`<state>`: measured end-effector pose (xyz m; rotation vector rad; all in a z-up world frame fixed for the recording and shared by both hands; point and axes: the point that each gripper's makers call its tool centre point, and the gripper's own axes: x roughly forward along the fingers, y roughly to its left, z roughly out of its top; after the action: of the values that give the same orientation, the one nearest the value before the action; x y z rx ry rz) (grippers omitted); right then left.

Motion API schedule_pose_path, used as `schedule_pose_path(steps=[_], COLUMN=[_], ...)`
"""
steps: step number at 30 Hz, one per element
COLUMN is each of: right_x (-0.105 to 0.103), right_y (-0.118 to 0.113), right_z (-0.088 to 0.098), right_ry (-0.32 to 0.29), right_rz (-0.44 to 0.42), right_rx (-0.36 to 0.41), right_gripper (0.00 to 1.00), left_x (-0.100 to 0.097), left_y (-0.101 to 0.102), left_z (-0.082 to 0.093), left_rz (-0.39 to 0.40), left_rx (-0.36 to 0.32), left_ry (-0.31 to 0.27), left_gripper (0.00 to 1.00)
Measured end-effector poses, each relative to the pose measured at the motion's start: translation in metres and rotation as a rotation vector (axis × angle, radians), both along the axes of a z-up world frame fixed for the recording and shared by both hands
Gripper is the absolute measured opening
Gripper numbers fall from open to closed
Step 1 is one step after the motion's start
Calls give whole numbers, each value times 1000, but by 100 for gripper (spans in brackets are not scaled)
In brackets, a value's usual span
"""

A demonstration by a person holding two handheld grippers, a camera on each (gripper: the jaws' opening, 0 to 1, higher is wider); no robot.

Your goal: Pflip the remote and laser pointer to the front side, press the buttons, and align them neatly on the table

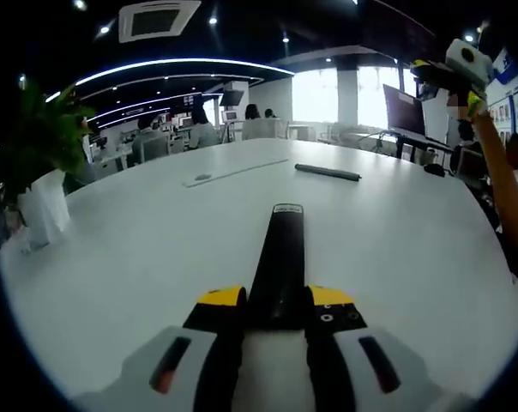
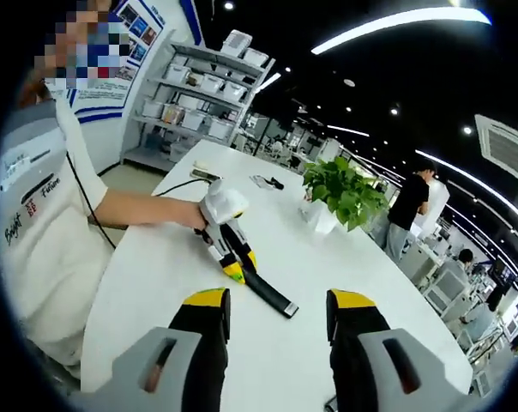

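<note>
Your white table (image 1: 413,257) carries a potted plant (image 2: 345,193) at 12 o'clock in the right gripper view. Your shirt (image 2: 36,249) reads "Future". Your left gripper (image 1: 276,313) clamps the black remote (image 1: 280,257) at 6 o'clock. Your right gripper (image 2: 276,313) stands wide, holding nothing. A laser pointer (image 1: 328,172) lies at 1 o'clock.

White table (image 1: 139,249): broad, oval, pale top. Potted plant (image 2: 345,193): green leaves in a white pot, standing on the table near its far edge; seen also at the table's edge in the left gripper view (image 1: 45,154). Shelving unit (image 2: 199,86): grey metal, stocked with white boxes, against the wall. Wall posters (image 2: 126,43): blue and white, beside the shelving. Monitor (image 1: 403,110): dark screen beyond the table. Ceiling vent (image 1: 156,19): square, white. Standing person in black shirt (image 2: 411,206): behind the plant. Seated people (image 1: 199,129): at distant desks.
</note>
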<state>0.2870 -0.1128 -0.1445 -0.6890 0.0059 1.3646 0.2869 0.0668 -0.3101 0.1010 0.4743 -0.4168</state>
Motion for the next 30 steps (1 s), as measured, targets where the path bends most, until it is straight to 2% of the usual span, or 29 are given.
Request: schedule_pose_path(steps=[1, 2, 4, 5, 8, 9, 10, 14, 15, 17, 20, 21, 22, 23, 24, 25, 26, 27, 30], right_x=[-1, -8, -21, -25, -29, -29, -29, -8, -1, 9, 27, 25, 32, 40, 46, 38, 35, 40, 65], right_y=[2, 9, 13, 13, 16, 18, 21, 25, 27, 30, 31, 34, 35, 37, 37, 40, 43, 43, 37], right_z=[2, 10, 22, 30, 47, 47, 43, 25, 29, 34, 8, 5, 4, 5, 6, 8, 11, 11, 2], right_ry=[-2, 35, 86, 68, 66, 71, 79, 44, 17, 11, -78, -29, 41, 58, 42, 38, 49, 57, -45], right_rz=[22, 74, 136, 167, 173, 173, 175, 135, 124, 103, 110, 165, 143, 117, 123, 189, 219, 205, 117], right_rx=[22, 90, 156, 187, 248, 249, 237, 111, 102, 91, -17, 19, 38, 45, 54, 81, 108, 108, 21], right_gripper=[44, 43, 42, 42, 42, 42, 42, 42, 42, 40, 40, 41, 40, 39, 38, 39, 40, 41, 41], left_x=[2, 2, 2, 2, 1, 4, 4, 6, 6, 7, 9, 9, 9, 10, 11, 12, 13, 13, 14], left_y=[1, 1, 1, 1, 1, 1, 1, 2, 2, 4, 5, 5, 5, 5, 5, 6, 6, 7, 7], left_z=[0, 0, -1, -1, -1, 0, 0, 0, 0, -1, -2, -1, -1, -1, -1, -1, -1, -1, -1], left_rz=[-2, -1, 0, 0, 2, 0, -1, -4, -4, -5, -4, -4, -5, -6, -8, -9, -8, -8, -12], left_rx=[1, 3, 3, 5, 13, 20, 26, 40, 42, 30, 9, 11, 17, 20, 22, 18, 11, 10, 19], left_ry=[0, 0, 1, 1, 1, -1, -4, -8, -10, -10, -6, -6, -8, -11, -15, -18, -17, -16, -19], left_gripper=[29, 29, 29, 29, 29, 29, 29, 29, 29, 29, 29, 29, 29, 29, 29, 29, 29, 29, 29])
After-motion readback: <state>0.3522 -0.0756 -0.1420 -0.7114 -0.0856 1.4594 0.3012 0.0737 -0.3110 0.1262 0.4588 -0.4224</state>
